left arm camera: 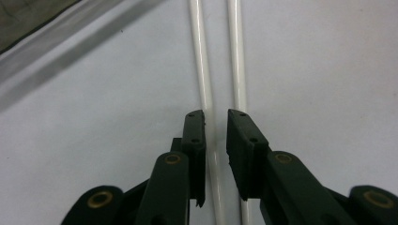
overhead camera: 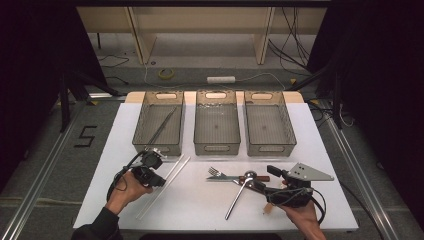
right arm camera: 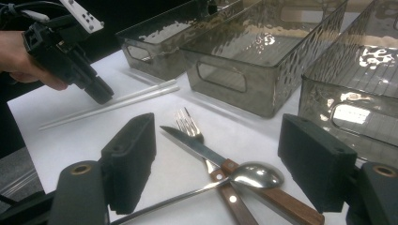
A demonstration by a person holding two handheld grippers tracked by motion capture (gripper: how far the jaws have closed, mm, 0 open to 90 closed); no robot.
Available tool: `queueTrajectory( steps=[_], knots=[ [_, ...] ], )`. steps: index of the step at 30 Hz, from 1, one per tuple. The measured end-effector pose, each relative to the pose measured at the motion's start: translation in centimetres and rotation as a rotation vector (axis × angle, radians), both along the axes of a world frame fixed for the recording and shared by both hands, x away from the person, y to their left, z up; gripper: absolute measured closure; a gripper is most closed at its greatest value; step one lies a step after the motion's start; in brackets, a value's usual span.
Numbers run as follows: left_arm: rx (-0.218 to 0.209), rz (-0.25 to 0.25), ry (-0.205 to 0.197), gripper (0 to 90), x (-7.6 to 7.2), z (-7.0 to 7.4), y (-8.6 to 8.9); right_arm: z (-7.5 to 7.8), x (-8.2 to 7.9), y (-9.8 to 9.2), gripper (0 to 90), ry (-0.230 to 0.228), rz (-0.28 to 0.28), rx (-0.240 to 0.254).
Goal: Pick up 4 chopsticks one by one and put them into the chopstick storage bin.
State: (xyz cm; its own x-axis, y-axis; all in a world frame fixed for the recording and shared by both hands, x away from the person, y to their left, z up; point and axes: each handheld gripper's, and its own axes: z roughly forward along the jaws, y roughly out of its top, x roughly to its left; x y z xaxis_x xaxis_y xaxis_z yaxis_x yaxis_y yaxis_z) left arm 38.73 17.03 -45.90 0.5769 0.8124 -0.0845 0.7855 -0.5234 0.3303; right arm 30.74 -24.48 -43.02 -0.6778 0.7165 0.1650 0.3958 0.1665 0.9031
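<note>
White tabletop lies bare around two white chopsticks [left arm camera: 202, 61] set side by side before the left bin [overhead camera: 158, 125]. They look light, stiff and slippery. The left gripper [left arm camera: 216, 123] has its jaws narrowed around one stick near its middle, a sound hold, though no pad visibly presses it; the right gripper [right arm camera: 225, 159] hangs wide open over the fork [right arm camera: 187, 124].

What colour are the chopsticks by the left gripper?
White chopsticks; clearest in the left gripper view.

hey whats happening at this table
A person holds a two-jaw gripper in each hand over a white table. The left gripper is down on a pair of white chopsticks, its jaws narrowed around one stick while the other lies just outside. The right gripper hovers open above a fork, knife and spoon. Three clear bins stand behind; the left one already holds dark chopsticks.
</note>
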Motion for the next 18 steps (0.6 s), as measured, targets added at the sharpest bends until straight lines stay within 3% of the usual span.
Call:
queueTrajectory(
  steps=[8, 18],
  knots=[
    [0.019, -0.001, 0.011, 80.4, 0.07, -0.56, -0.21, 0.00, 0.02, -0.01, 29.1, 0.001, 0.000, 0.000],
    [0.050, -0.001, -0.006, 82.0, -0.10, -0.62, -0.61, -0.01, 0.03, 0.00, 29.1, 0.002, 0.000, 0.000]
  ],
)
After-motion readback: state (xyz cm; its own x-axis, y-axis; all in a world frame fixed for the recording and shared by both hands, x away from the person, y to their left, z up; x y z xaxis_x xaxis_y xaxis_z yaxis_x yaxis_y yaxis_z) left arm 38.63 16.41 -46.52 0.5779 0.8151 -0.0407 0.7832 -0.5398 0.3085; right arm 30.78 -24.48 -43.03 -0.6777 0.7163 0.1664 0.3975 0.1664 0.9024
